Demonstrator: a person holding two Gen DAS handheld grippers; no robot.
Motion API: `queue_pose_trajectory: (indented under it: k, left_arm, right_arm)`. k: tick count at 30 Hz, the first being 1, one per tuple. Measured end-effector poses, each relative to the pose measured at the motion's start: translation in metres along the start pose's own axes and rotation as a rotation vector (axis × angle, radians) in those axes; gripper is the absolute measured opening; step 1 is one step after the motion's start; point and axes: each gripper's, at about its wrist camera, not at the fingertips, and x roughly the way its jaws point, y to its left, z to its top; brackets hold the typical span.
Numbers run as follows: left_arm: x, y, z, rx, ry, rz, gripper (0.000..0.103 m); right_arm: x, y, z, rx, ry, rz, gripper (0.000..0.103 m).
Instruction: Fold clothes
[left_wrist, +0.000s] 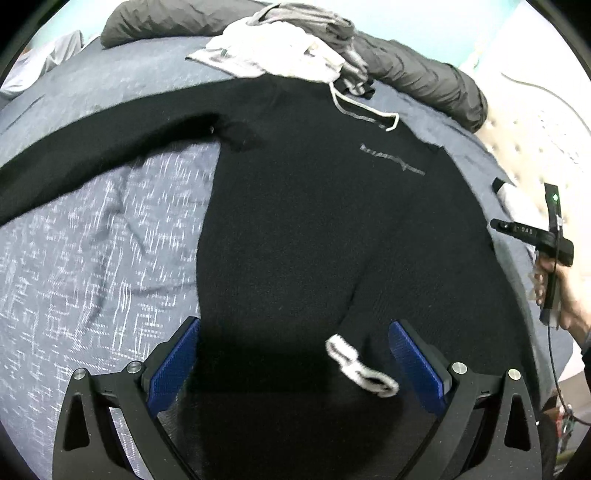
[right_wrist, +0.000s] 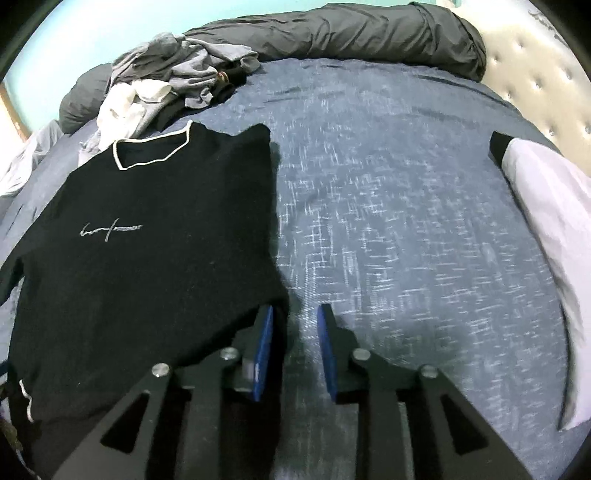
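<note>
The black sweater (right_wrist: 155, 236), its lower hem cut off by both views, lies flat on the blue bed (right_wrist: 388, 221) under the left gripper (left_wrist: 295, 362)'s wide-open jaws, its edge just left of the right gripper (right_wrist: 295, 332)'s narrowly parted, empty jaws.

One black sweater (right_wrist: 147, 251) with white trim lies spread on one bed (right_wrist: 388, 221) under one blue-grey bedspread, and it carries one line of pale script across the chest. Behind it sits one heap of unfolded clothes (right_wrist: 166, 85) whose pieces run together too much to count, one long dark grey bolster (right_wrist: 351, 33) along the far edge, and one white garment with a black cuff (right_wrist: 546, 206) off to the side. Two grippers are in view, the left gripper (left_wrist: 295, 354) and the right gripper (right_wrist: 295, 347), each with two blue pads, and one hand (left_wrist: 565, 295) of the person shows.
</note>
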Motion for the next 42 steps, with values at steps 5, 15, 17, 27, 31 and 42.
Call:
queue_pose_trajectory:
  k: [5,15,17,27,31,42]
  left_arm:
    - [0.011,-0.005,0.003,0.003,0.009,-0.007,0.102]
    - [0.026,-0.009,-0.002,0.021,0.029,0.029,0.103]
    - [0.028,-0.009,-0.002,0.022,0.032,0.031,0.103]
    - [0.032,-0.009,-0.001,0.019,0.04,0.023,0.103]
    - [0.032,-0.008,-0.002,0.021,0.043,0.021,0.103]
    - [0.033,-0.007,-0.003,0.024,0.044,0.022,0.103]
  right_arm:
    - [-0.017,-0.01,0.024,0.034,-0.053,-0.011,0.024]
    - [0.026,0.02,0.112,0.075,-0.011,0.025,0.039]
    - [0.039,0.027,0.126,0.072,0.003,0.018,0.04]
    - [0.094,0.032,0.172,0.09,0.068,-0.04,0.041]
    - [0.104,0.028,0.175,0.102,0.058,-0.034,0.04]
    - [0.118,0.018,0.174,0.128,0.039,-0.089,0.004]
